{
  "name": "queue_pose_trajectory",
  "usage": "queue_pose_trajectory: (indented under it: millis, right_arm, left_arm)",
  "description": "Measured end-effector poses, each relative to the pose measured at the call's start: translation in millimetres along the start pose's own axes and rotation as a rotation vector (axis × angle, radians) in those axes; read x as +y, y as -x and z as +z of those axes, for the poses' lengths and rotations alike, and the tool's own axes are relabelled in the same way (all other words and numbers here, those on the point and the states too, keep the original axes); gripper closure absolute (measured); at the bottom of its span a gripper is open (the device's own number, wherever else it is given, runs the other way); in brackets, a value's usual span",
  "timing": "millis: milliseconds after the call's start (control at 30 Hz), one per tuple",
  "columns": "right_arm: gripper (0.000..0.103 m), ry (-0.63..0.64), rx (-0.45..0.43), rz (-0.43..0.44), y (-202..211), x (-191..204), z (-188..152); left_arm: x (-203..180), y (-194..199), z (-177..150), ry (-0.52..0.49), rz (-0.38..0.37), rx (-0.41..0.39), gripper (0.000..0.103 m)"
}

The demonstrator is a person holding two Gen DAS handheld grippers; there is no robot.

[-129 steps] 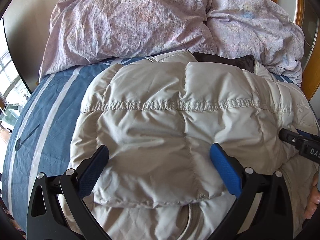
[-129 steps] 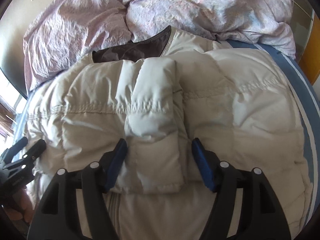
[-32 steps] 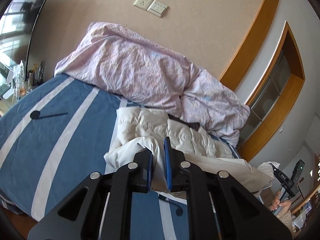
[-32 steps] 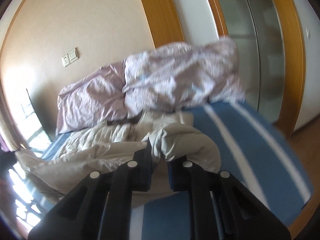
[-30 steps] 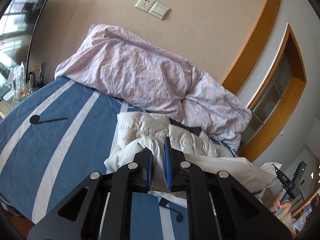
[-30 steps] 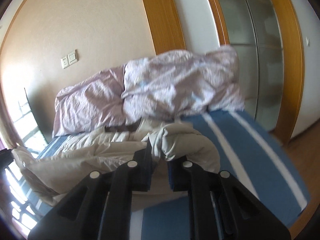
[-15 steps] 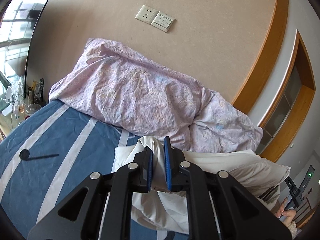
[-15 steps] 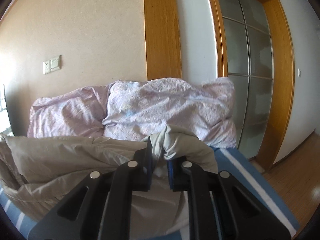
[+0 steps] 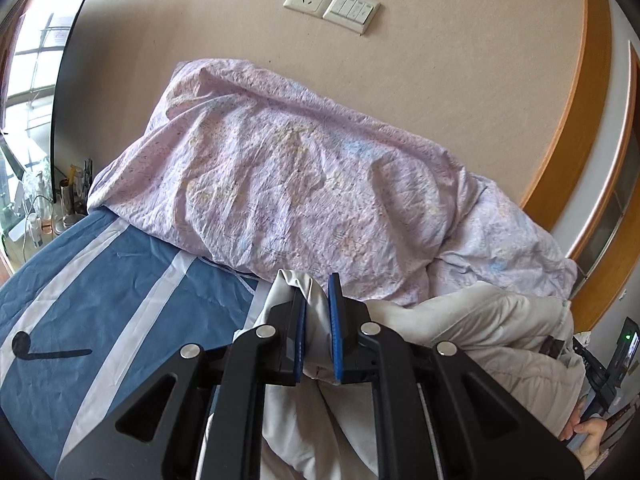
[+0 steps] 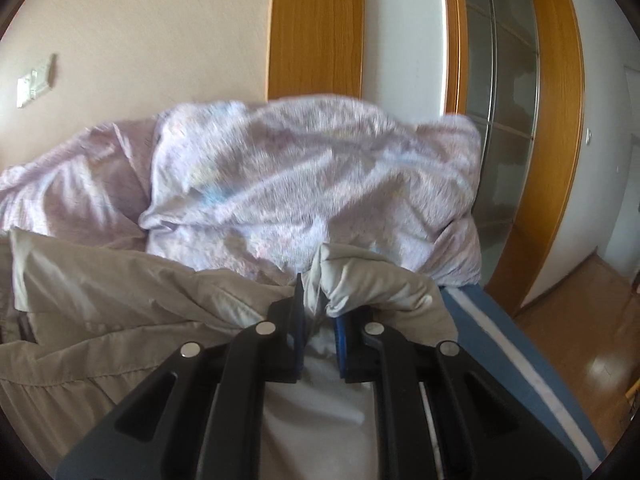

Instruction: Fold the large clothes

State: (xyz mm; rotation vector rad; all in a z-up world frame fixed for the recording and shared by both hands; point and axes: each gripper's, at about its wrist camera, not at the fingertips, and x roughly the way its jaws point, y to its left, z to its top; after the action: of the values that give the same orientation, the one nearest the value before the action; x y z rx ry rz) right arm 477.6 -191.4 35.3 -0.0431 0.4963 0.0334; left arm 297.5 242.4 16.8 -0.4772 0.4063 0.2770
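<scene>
A beige puffer jacket is lifted off the blue striped bed. My left gripper is shut on one edge of the jacket. My right gripper is shut on another edge of the jacket, which bulges over the right finger. The cloth sags between the two grippers. The right gripper's handle and the hand on it show at the far right of the left wrist view. The jacket's lower part is hidden behind the gripper bodies.
A rumpled lilac duvet is piled at the head of the bed against the beige wall; it also shows in the right wrist view. A bedside shelf with bottles stands left. A wooden-framed glass door stands right of the bed.
Both grippers closed on the jacket's near edge and lifted it. Over the last second they rose further and moved toward the duvet, with the jacket hanging between them.
</scene>
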Motion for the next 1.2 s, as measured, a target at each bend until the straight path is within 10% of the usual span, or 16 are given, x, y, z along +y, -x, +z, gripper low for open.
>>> queue_pose_trajectory:
  millis: [433, 500, 600, 667, 700, 733, 1200]
  right_arm:
    - [0.087, -0.057, 0.137, -0.018, -60.1, 11.7, -3.0]
    - [0.072, -0.082, 0.159, 0.007, -63.7, 9.3, -2.5]
    - [0.031, -0.119, 0.146, 0.057, -60.4, 6.1, 1.9]
    - [0.024, -0.125, 0.087, 0.091, -49.0, 6.6, 7.0]
    - [0.024, -0.111, 0.063, 0.092, -42.9, 8.7, 9.3]
    - [0.024, -0.089, 0.043, 0.094, -36.2, 12.0, 11.1]
    - [0.024, 0.132, 0.067, 0.204, 40.5, 46.0, -51.1]
  left_arm:
    - [8.4, -52.7, -10.6, 0.03, 0.025, 0.05, 0.093]
    - [9.0, -53.2, -11.2, 0.045, 0.021, 0.051, 0.089]
    - [9.1, -56.1, -9.1, 0.072, 0.004, 0.069, 0.07]
    - [7.2, -56.2, -6.7, 0.082, -0.013, 0.07, 0.039]
    - [5.1, -50.9, -4.6, 0.079, -0.01, 0.036, 0.005]
    - [2.2, -40.4, -3.0, 0.069, 0.006, -0.034, 0.001]
    - [-72.6, 27.3, -71.6, -0.3, -0.012, -0.026, 0.001]
